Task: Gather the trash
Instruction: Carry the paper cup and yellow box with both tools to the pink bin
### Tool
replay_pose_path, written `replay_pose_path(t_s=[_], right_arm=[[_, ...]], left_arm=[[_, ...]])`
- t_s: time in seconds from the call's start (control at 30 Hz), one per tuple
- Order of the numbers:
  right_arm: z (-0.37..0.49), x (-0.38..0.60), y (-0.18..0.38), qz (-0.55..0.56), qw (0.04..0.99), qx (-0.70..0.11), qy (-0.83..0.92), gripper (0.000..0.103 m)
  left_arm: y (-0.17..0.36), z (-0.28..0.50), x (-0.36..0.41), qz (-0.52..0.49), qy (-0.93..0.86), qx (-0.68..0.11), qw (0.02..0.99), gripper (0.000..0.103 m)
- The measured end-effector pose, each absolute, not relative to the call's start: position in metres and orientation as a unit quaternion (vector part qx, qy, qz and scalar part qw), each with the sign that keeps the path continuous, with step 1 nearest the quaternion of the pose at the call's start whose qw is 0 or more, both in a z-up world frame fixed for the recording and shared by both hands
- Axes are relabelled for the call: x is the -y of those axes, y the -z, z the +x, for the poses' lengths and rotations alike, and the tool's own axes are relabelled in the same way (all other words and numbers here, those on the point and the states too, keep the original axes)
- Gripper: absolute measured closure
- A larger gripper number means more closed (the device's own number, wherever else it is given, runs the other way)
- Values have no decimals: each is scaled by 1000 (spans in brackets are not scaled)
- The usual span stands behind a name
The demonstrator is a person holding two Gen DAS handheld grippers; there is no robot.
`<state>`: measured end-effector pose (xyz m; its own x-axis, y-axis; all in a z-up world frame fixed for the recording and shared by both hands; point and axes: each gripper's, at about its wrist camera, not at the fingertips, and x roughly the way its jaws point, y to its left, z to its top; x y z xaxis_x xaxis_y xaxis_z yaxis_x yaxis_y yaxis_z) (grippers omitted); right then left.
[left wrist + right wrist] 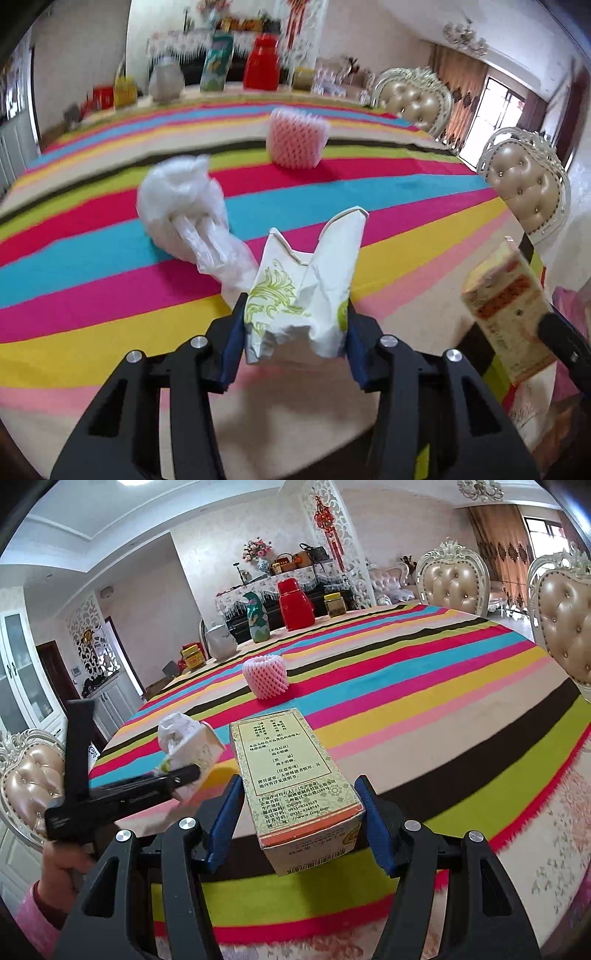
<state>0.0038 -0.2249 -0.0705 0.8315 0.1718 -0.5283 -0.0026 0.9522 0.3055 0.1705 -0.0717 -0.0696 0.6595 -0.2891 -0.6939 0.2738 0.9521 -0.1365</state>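
Note:
My left gripper (pixel 295 325) is shut on a crushed white paper cup (pixel 306 291) with a green pattern, held above the striped tablecloth (pixel 110 288). It also shows in the right wrist view (pixel 192 749), at the left. My right gripper (pixel 299 812) is shut on a beige printed cardboard box (pixel 291 771); the box also shows at the right edge of the left wrist view (pixel 506 314). A crumpled white plastic bag (pixel 184 206) lies on the table just beyond the cup. A pink foam fruit net (pixel 295 138) stands further back, also in the right wrist view (pixel 266 677).
At the table's far edge stand a red thermos (pixel 295 605), a green patterned bag (pixel 258 618), a white teapot (pixel 221 642) and jars (pixel 335 605). Padded chairs (pixel 454 579) flank the right side; another chair (pixel 29 779) is at the left.

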Motion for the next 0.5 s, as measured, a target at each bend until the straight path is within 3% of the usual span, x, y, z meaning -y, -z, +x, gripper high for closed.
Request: replay_pose_path(t_s=[0.5], right_arm=[[-38, 211, 64, 75, 968, -241, -10, 42]], left_arm=[[47, 75, 85, -16, 171, -273, 946, 57]])
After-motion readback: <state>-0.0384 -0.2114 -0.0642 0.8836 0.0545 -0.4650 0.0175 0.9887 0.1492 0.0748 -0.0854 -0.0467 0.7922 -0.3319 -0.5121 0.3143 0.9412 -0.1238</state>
